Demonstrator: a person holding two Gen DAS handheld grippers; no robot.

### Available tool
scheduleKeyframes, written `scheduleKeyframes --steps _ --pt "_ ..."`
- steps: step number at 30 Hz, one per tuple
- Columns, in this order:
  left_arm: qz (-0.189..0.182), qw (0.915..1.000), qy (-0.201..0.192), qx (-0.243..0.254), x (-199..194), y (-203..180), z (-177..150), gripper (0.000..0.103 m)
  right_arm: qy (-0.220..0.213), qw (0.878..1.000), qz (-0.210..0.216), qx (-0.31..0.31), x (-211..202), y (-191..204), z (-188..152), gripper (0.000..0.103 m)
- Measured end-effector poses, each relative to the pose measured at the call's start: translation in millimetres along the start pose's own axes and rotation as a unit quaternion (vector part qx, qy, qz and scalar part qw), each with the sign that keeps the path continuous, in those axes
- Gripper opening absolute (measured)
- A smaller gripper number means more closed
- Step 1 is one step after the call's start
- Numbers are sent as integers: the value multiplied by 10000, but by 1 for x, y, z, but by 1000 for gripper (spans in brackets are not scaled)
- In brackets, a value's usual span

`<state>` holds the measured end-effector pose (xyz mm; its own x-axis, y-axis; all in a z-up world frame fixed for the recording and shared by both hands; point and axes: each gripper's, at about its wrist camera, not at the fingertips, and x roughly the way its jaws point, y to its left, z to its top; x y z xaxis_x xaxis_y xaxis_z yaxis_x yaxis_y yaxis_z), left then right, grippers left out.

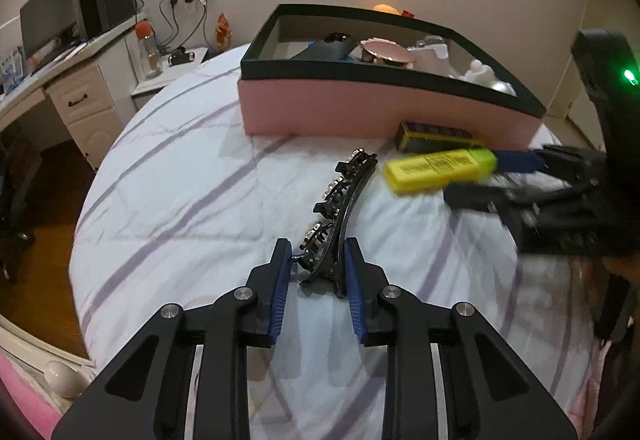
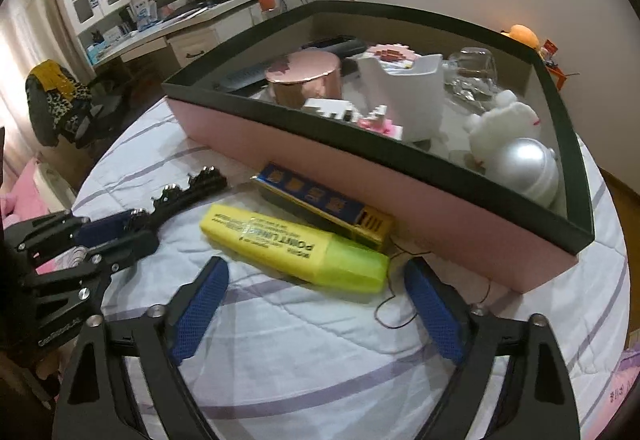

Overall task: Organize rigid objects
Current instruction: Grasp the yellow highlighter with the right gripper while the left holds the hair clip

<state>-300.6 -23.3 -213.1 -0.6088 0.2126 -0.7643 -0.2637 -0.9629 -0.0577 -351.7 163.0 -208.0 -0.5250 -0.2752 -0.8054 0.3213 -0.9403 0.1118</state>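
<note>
A black hair clip (image 1: pixel 340 216) with rhinestones lies on the white striped bedspread. My left gripper (image 1: pixel 318 260) is shut on its near end; it also shows in the right wrist view (image 2: pixel 108 236), holding the clip (image 2: pixel 188 192). A yellow highlighter (image 2: pixel 292 246) lies in front of my right gripper (image 2: pixel 316 280), which is open and empty, its fingers either side of the green cap. In the left wrist view the highlighter (image 1: pixel 440 168) is by the right gripper (image 1: pixel 476 180). A blue and gold small box (image 2: pixel 324 208) leans against the pink box.
A pink box with a black rim (image 2: pixel 400 200) stands behind, holding a rose-gold tin (image 2: pixel 304 80), a white holder (image 2: pixel 412 96), a plush toy (image 2: pixel 504 128) and a silver ball (image 2: pixel 528 168). A desk with a monitor (image 1: pixel 48 20) stands far left. A thin thread (image 2: pixel 396 304) lies on the bedspread.
</note>
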Motion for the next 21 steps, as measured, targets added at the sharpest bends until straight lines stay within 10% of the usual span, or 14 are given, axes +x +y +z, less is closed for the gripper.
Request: scheduleKeyframes --steps 5,21 --pt "21 10000 20 37 -16 3 -17 26 48 9997 -106 -231 -6 11 -8 56" --pt "295 9995 89 26 -17 -3 -20 47 68 9942 30 -1070 -2 42 -5 56"
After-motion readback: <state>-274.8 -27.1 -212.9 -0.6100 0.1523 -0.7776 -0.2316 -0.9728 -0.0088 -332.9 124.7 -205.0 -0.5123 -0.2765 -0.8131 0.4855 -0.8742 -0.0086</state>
